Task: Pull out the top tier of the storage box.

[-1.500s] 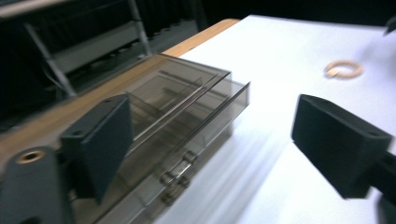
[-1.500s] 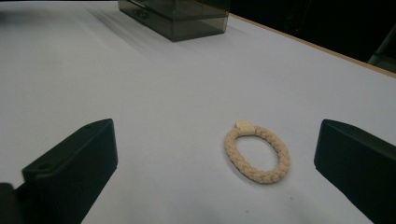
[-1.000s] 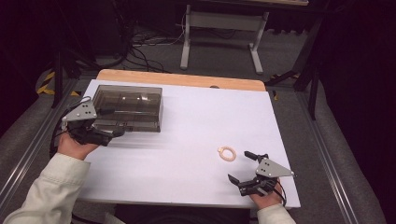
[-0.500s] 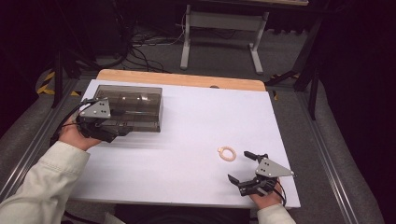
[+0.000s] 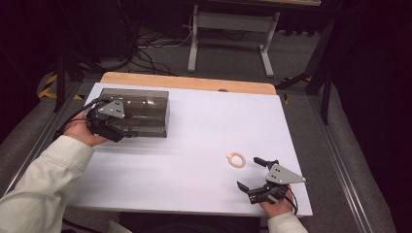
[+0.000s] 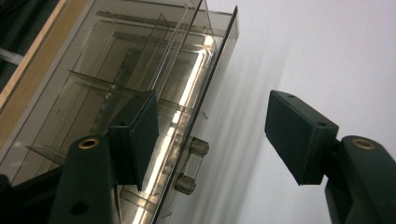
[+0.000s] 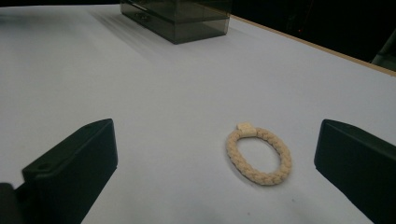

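Smoked clear box [image 5: 138, 110] sits far left on white table [image 5: 204, 145], near wooden far edge. Left gripper [image 5: 127, 130] at box's near wall, jaws apart and just been closing, straddling small knob handle [image 6: 191, 165], pads not touching. Braided cream ring [image 5: 236, 159] lies near right. Right gripper [image 5: 251, 175] just beside ring, jaws wide apart, nothing between.

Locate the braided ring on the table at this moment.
In the high view the braided ring lies flat on the white table, right of centre, just ahead of the open right gripper.
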`<state>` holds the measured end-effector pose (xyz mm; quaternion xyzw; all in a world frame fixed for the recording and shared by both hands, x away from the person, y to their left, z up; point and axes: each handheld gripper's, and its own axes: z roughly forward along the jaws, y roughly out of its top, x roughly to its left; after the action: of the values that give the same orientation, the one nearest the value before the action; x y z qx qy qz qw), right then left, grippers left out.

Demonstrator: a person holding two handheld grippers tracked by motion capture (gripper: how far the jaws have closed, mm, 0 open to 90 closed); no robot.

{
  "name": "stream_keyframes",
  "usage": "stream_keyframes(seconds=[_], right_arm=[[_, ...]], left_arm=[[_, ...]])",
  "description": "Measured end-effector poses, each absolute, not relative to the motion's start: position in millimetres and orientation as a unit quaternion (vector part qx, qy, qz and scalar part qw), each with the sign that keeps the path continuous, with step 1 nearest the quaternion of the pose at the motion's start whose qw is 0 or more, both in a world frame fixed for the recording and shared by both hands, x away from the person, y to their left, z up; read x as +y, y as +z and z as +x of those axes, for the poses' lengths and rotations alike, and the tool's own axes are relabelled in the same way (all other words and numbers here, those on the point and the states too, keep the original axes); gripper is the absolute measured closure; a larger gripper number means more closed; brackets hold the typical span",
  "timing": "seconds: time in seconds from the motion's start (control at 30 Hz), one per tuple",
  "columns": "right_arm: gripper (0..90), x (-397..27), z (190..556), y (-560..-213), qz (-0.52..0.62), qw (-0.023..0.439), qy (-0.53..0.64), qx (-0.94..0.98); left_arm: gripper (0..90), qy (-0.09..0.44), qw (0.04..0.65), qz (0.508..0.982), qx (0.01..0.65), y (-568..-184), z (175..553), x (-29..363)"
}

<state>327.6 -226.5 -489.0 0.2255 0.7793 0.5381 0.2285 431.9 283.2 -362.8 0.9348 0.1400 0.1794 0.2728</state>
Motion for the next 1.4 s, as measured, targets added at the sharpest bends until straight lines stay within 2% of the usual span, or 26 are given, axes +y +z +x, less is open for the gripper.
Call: stream_keyframes(seconds=[0.33, 0.53, 0.87, 1.13, 1.4], right_arm=[[0.1, -226.5, 327.4, -489.0, 0.225, 0.227, 0.539, 0.779], [0.1, -226.4, 327.7, -489.1, 0.223, 0.228, 0.539, 0.78], [0.1, -226.4, 327.9, -489.1, 0.223, 0.227, 0.539, 0.78], [0.1, -226.3, 328.1, -489.3, 0.224, 0.226, 0.54, 0.779], [0.1, -226.5, 327.8, -489.0, 0.225, 0.226, 0.537, 0.781]], left_arm=[[41.3, 0.173, 0.232, 0.95, 0.118, -367.4, 437.4, 275.9], [49.5, 0.177, 0.197, 0.958, 0.11, -371.2, 440.6, 273.2], [56.2, 0.186, 0.156, 0.963, 0.116, -379.2, 447.5, 272.0], [67.2, 0.192, 0.134, 0.966, 0.111, -383.9, 448.7, 269.8], [68.2, 0.194, 0.133, 0.966, 0.105, -384.0, 447.9, 269.0]])
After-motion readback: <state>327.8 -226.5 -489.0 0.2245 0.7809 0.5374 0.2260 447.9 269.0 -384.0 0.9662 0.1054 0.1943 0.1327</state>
